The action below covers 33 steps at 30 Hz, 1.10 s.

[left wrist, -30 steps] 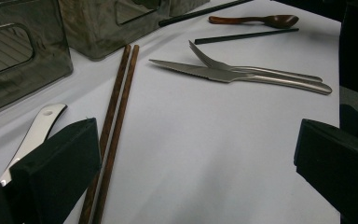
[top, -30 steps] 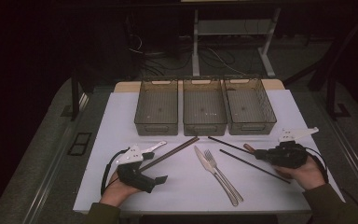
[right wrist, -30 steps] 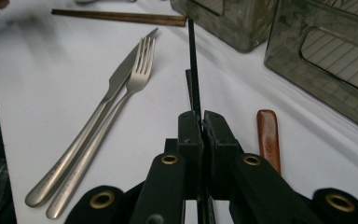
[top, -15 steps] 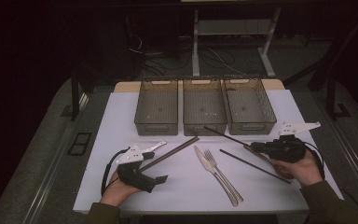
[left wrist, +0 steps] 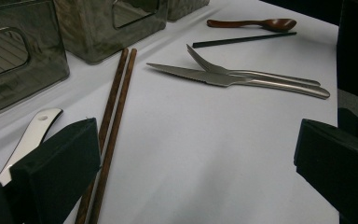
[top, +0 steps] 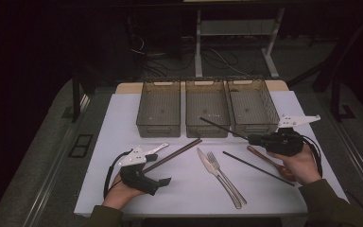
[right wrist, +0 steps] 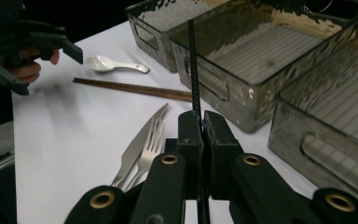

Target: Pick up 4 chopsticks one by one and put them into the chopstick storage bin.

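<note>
My right gripper (top: pixel 254 139) is shut on one end of a black chopstick (top: pixel 220 126), held off the table. The stick points toward the front wall between the middle bin (top: pixel 207 130) and the right bin (top: pixel 260 126). In the right gripper view the jaws (right wrist: pixel 202 125) pinch the black chopstick (right wrist: pixel 192 60), which rises toward the middle bin (right wrist: pixel 223 88). A second black chopstick (top: pixel 257 168) lies on the white table by a wooden spoon (top: pixel 270 163). My left gripper (top: pixel 160 169) rests open near the front left, and in its own view the open left gripper (left wrist: pixel 196 168) has nothing between its jaws.
A knife (top: pixel 217 176) and fork (top: pixel 227 176) lie side by side at centre front. A pair of brown chopsticks (top: pixel 172 155) and a white spoon (top: pixel 155 149) lie beside the left gripper. The left bin (top: pixel 158 130) stands at the back left.
My right gripper has lifted the black chopstick off the table and carried it up toward the bins. The left gripper has stayed where it was.
</note>
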{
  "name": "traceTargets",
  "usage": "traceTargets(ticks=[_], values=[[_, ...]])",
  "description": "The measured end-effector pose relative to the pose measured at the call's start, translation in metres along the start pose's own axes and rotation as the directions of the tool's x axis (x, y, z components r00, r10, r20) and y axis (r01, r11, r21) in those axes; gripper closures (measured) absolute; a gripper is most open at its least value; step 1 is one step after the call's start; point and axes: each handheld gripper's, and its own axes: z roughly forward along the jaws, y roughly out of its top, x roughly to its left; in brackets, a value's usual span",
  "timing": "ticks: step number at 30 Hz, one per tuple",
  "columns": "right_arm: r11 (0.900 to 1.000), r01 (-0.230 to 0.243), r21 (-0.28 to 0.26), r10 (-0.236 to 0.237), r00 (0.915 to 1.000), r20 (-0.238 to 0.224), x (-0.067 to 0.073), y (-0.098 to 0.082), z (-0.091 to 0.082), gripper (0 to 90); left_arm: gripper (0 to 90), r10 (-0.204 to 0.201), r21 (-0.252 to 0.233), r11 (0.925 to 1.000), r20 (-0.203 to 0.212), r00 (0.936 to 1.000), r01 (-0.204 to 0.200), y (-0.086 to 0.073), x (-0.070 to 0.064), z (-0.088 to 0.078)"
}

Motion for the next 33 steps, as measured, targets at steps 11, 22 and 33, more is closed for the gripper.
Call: traceTargets(ticks=[11,22,33], values=[[0.999,0.025,-0.027,-0.025,0.9997,0.005,0.002,0.026,0.02,85.8,0.0,0.008,0.004,1.0,-0.011,0.9999,-0.008,0.0,0.0,0.002],[0.997,0.011,-0.071,-0.01,0.9997,0.022,-0.002,0.052,0.043,85.8,0.0,0.005,0.001,1.0,-0.016,0.9999,-0.005,0.0,-0.001,0.002],[0.997,0.003,-0.077,0.0,0.9989,0.046,-0.005,0.078,0.068,85.8,0.0,0.007,-0.002,1.0,-0.011,0.9999,-0.007,0.0,-0.002,0.002]])
